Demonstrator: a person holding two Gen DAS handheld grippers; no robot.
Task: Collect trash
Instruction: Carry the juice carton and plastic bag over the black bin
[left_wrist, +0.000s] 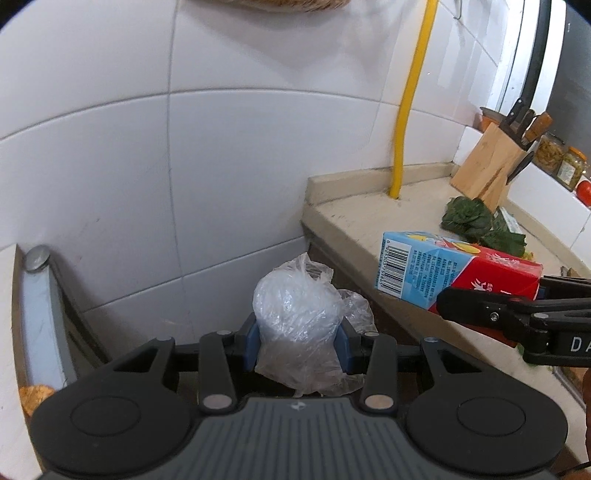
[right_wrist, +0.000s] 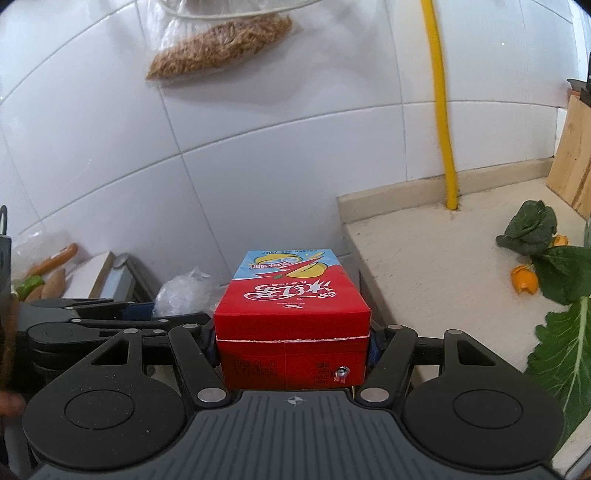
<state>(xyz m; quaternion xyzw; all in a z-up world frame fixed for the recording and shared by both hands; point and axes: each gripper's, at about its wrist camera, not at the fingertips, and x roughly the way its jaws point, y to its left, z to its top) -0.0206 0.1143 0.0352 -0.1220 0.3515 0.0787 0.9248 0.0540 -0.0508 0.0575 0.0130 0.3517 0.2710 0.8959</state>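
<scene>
Right wrist view: the white tiled wall (right_wrist: 258, 147) rises ahead of the jaws, the beige countertop (right_wrist: 424, 251) lies ahead to their right, with bok choy leaves (right_wrist: 554, 273) and orange peel (right_wrist: 524, 282) on it. The right gripper (right_wrist: 291, 343) pinches a red-and-blue iced tea carton (right_wrist: 291, 295) by its sides. The left gripper (left_wrist: 299, 341) clamps a crumpled clear plastic bag (left_wrist: 295, 306) between its blue pads (left_wrist: 252, 341).
</scene>
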